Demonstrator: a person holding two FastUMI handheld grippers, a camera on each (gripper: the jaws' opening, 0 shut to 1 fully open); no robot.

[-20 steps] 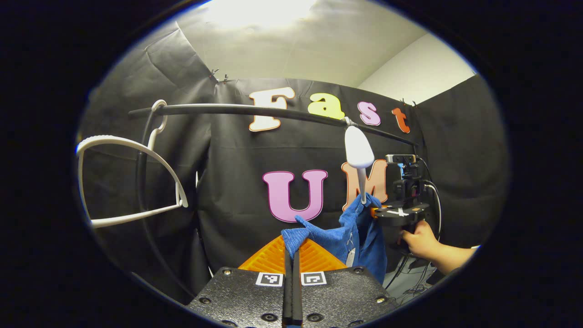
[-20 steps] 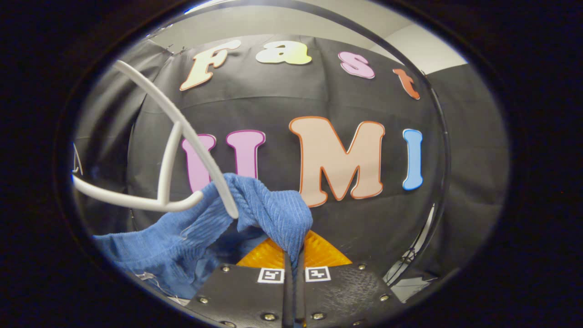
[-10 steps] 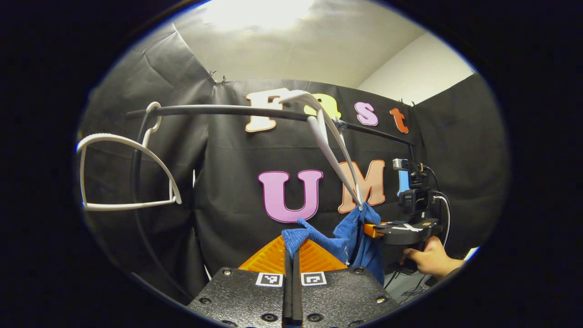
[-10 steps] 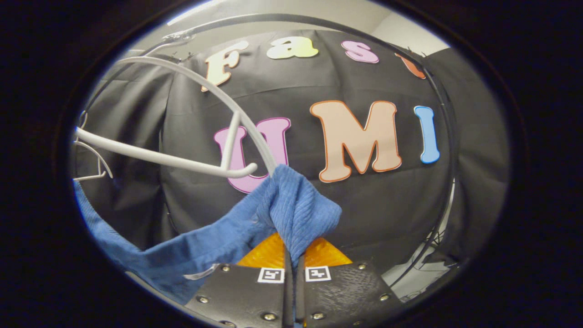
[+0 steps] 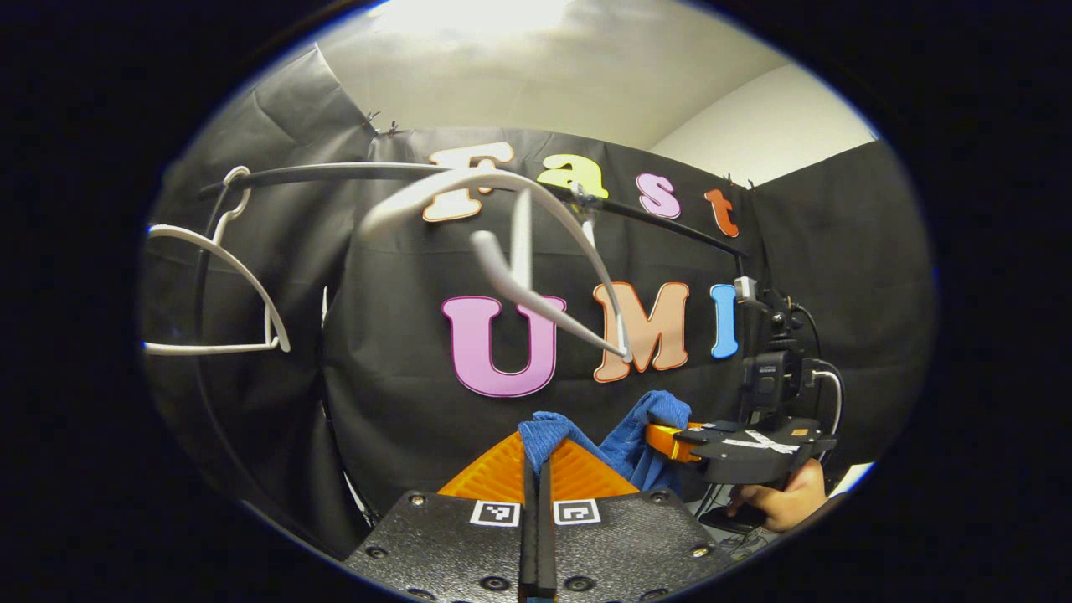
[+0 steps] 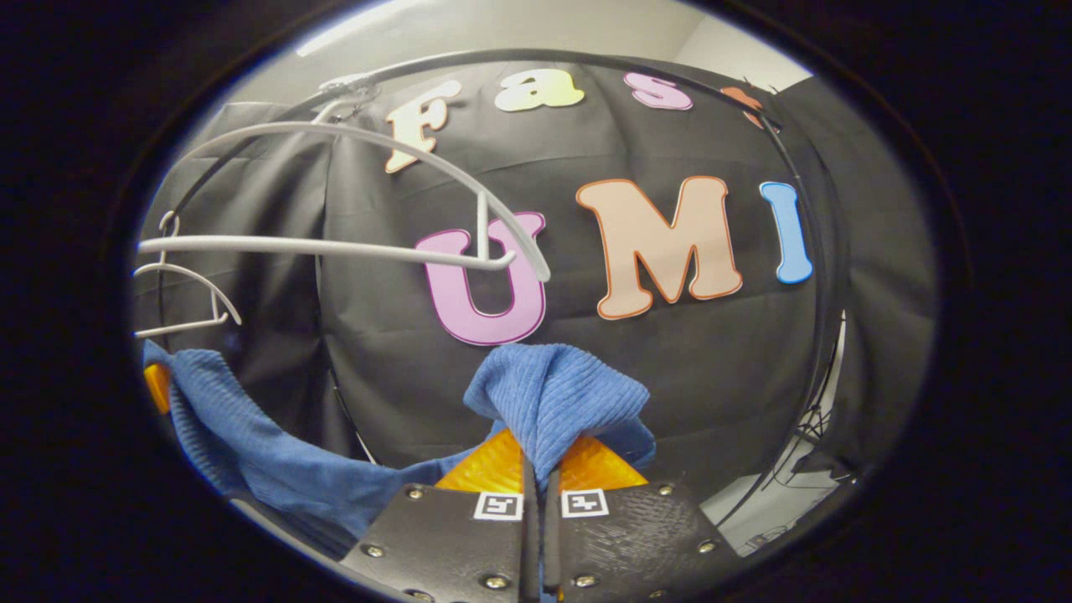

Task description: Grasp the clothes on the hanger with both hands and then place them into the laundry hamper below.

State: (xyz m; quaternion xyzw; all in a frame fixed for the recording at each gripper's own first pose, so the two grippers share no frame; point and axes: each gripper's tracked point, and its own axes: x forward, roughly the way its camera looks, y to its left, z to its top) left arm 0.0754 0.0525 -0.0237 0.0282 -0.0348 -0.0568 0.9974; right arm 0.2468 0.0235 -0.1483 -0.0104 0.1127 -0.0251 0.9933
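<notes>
A blue knit garment [image 5: 630, 434] hangs between both grippers, off the white hanger [image 5: 519, 251]. My left gripper [image 5: 537, 469] is shut on one bunched corner of it. The garment's other end [image 6: 557, 394] is pinched in my right gripper [image 6: 538, 477], and the cloth sags away to the left [image 6: 243, 452]. In the left gripper view the right gripper [image 5: 670, 440] is at lower right, held by a hand [image 5: 775, 502]. The bare hanger [image 6: 402, 209] swings tilted from the black rail [image 6: 586, 57] above the cloth. The hamper is out of sight.
A second empty white hanger [image 5: 213, 289] hangs at the rail's left end [image 5: 318, 172]. The rail's curved black upright [image 6: 825, 276] runs down the right side. Cables [image 5: 816, 377] trail behind the right gripper.
The garment has slid off the hanger's end and come down with both grippers. The freed hanger has swung up and turned sideways on the rail.
</notes>
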